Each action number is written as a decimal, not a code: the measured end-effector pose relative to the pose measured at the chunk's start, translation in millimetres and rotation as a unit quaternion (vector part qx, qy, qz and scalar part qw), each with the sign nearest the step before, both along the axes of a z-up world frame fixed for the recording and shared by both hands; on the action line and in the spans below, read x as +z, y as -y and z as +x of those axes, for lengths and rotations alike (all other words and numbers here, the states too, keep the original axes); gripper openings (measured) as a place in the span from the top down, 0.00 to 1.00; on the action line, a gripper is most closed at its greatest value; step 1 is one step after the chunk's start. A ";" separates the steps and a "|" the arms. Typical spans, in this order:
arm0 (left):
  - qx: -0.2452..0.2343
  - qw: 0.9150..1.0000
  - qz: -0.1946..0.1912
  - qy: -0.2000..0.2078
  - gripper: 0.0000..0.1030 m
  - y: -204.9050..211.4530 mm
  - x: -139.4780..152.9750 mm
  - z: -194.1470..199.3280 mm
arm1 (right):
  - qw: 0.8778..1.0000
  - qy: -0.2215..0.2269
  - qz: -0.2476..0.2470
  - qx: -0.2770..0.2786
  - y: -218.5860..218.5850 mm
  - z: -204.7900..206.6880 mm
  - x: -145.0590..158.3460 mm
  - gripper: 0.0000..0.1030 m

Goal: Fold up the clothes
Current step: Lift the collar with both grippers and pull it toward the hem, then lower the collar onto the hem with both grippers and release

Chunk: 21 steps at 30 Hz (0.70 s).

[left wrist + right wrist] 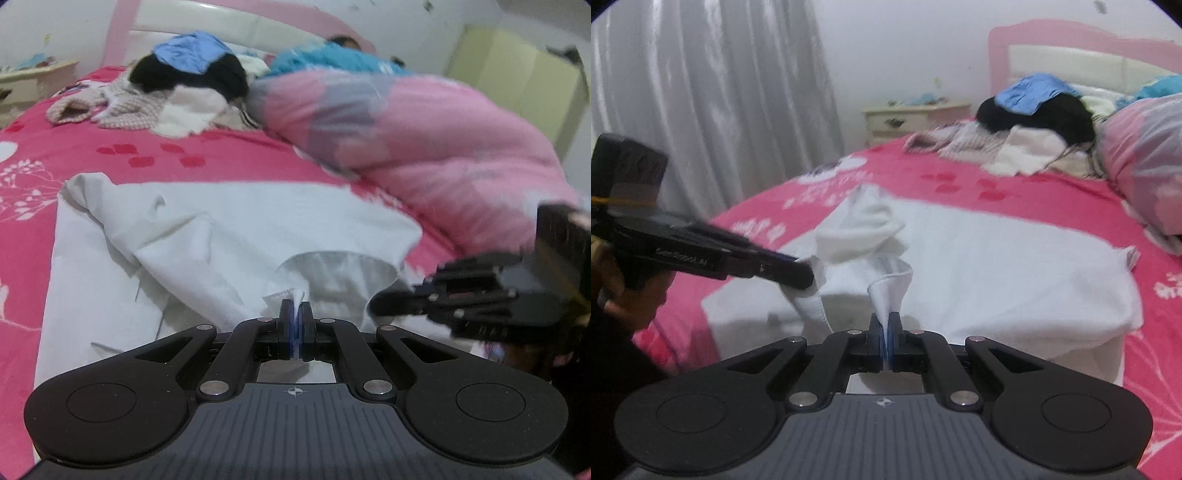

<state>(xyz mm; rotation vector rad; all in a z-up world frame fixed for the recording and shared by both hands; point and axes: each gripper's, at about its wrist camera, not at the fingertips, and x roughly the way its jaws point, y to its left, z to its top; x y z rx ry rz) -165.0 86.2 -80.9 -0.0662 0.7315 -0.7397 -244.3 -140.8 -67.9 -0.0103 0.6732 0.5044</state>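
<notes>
A white garment (229, 229) lies spread on the pink bed, partly folded over itself. My left gripper (296, 308) is shut on a pinch of its near edge. In the right wrist view the same white garment (979, 258) stretches across the bed, and my right gripper (885, 319) is shut on a raised fold of it. The left gripper (798, 275) shows there from the side, clamped on the cloth's edge beside mine. In the left wrist view the right gripper (391, 306) reaches in from the right, blurred.
A pile of clothes (192, 85) in black, blue, white and knit lies near the pink headboard (1071, 48). A bulky pink quilt (424, 147) fills the bed's right side. A cream nightstand (916, 118) and grey curtain (713, 103) stand left of the bed.
</notes>
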 end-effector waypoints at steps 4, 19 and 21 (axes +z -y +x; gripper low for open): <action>-0.025 0.999 0.021 -0.018 0.89 -4.8 -6.9 -3.8 | 0.999 -0.004 -0.036 0.029 -1.1 -14.2 -8.7 0.86; 0.070 0.978 -0.072 -0.180 0.48 -78.3 -8.9 8.1 | 0.975 -0.172 0.135 -0.050 66.5 -24.1 -6.6 0.48; 0.104 0.969 -0.084 -0.210 0.48 -80.3 -17.7 16.2 | 0.959 -0.206 0.174 -0.090 73.5 -12.3 -13.9 0.48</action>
